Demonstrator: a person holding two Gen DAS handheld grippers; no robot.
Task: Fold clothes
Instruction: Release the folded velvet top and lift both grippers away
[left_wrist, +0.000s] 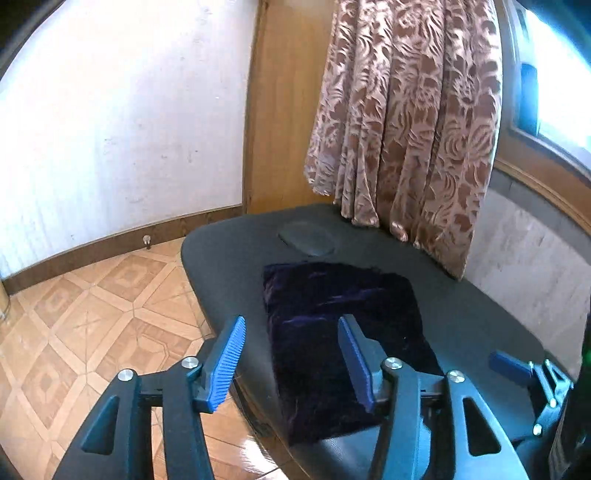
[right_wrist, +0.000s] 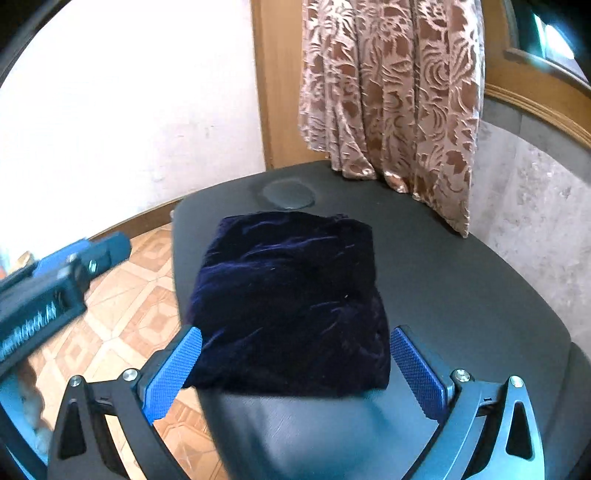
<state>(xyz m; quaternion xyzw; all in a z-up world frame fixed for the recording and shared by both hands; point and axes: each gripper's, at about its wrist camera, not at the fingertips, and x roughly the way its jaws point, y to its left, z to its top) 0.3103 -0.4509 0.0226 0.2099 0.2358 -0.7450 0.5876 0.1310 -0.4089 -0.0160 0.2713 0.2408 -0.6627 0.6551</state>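
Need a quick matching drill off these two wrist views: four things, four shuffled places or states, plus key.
Things:
1. dark blue velvet garment
2. floral brown-and-beige curtain
3. left gripper
4. round recessed disc in the black table

Places or states:
A. hangs over the table's far edge
B. open, nothing between its blue pads
C. folded into a block on the table
D. just beyond the garment's far edge

Pairs: 1-C, 2-A, 3-B, 4-D

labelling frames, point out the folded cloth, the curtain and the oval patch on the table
folded cloth (right_wrist: 291, 299), right wrist view, middle of top.
curtain (left_wrist: 406, 118), left wrist view, mid drape.
oval patch (right_wrist: 286, 194), right wrist view, centre.
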